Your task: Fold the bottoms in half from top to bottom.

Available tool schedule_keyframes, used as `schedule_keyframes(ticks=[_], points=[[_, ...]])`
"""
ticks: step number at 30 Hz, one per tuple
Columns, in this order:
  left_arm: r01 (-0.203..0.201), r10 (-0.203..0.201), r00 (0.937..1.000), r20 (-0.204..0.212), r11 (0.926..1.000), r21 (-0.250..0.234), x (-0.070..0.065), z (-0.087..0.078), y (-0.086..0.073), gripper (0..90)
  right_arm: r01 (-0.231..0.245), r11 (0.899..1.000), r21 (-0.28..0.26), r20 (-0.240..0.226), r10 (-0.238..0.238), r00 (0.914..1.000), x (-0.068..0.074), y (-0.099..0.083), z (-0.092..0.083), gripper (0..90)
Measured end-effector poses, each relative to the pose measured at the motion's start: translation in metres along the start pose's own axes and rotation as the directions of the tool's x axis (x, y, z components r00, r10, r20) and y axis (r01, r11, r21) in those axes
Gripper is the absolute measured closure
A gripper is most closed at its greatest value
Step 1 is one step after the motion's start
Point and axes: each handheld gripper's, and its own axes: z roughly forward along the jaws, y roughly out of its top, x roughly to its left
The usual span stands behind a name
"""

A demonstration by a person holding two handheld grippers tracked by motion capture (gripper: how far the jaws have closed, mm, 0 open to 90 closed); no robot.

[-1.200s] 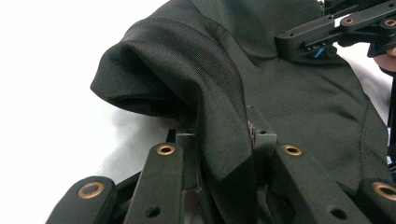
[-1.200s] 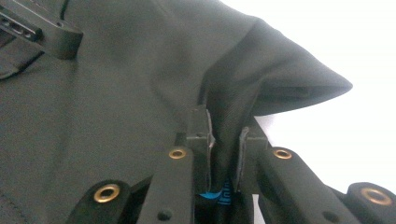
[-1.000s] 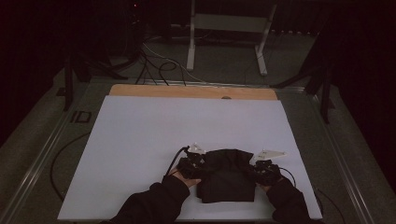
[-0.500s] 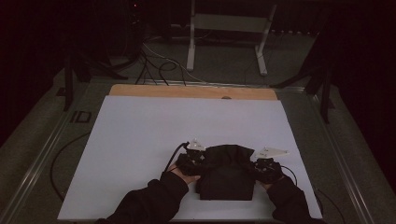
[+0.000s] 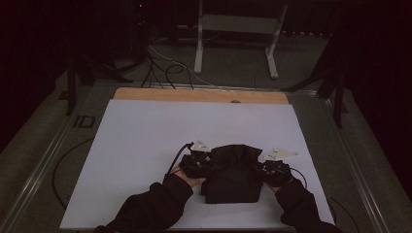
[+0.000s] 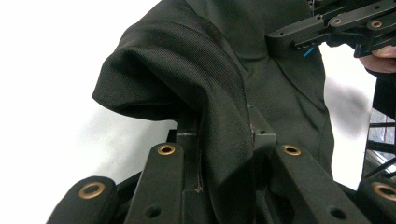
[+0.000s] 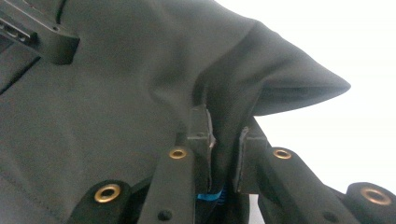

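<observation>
Black garment (image 5: 232, 174) on white sheet (image 5: 145, 145), toward the 6 o'clock edge of the high view, partly folded, far edge raised off the surface.

Left gripper (image 5: 198, 162) at the garment's 9 o'clock side; right gripper (image 5: 273, 170) at its 3 o'clock side.

Left gripper view: jaws nearly closed, pinching a thick fold of cloth (image 6: 224, 140) that runs down between them. Right gripper view: jaws likewise narrowed on a bunched fold (image 7: 224, 121), both pads pressing on fabric. Layers caught in each pinch probably two or more; hard to confirm, dark cloth on dark jaws.

Step in hand, judged: carrying the raised far edge toward 6 o'clock to lay a fold.

To do well:
- Keep both pinches firm; no slack until the edge lies flat.
- Move both hands level and together, so the fold line runs straight from 9 to 3 o'clock.
- Keep the cloth taut between grippers; sag at the middle risks a crease.
- Lower onto the near layer, edges matched, before opening.

Count: garment 1; grippers 2; hands 2, both in dark sleeves; white sheet 1; wooden board (image 5: 194, 95) at 12 o'clock of the sheet, 1.
</observation>
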Motion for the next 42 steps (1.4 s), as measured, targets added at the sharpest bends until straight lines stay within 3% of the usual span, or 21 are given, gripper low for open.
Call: schedule_keyframes(ticks=[42], points=[[0.009,-0.011,0.9981,-0.061,0.9996,-0.025,0.034,-0.057,0.007,74.3,0.092,0.995,-0.041,-0.023,-0.093,0.9954,0.027,0.059,0.035,79.8]])
